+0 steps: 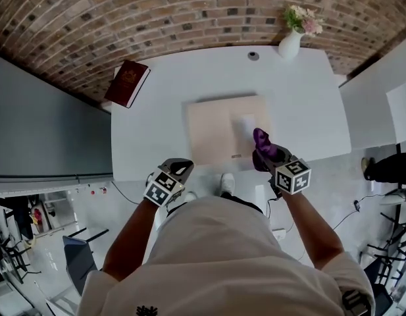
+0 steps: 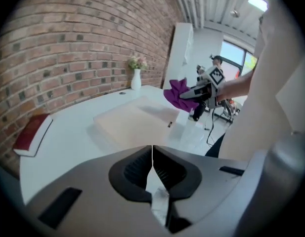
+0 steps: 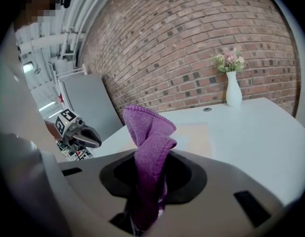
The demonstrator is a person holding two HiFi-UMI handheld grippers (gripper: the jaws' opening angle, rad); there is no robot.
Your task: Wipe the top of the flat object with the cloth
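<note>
Cloth pinched between right fingers

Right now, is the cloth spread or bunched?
Bunched: the cloth stands crumpled in folds, pinched in the right gripper.

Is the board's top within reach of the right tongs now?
Probably yes: the right tongs, shut on the purple cloth, hang at the near edge of the board, whose top looks bare.

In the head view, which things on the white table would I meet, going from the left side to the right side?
red book → beige flat board → white vase. The purple cloth in the right gripper overlaps the board, so I leave it out.
</note>
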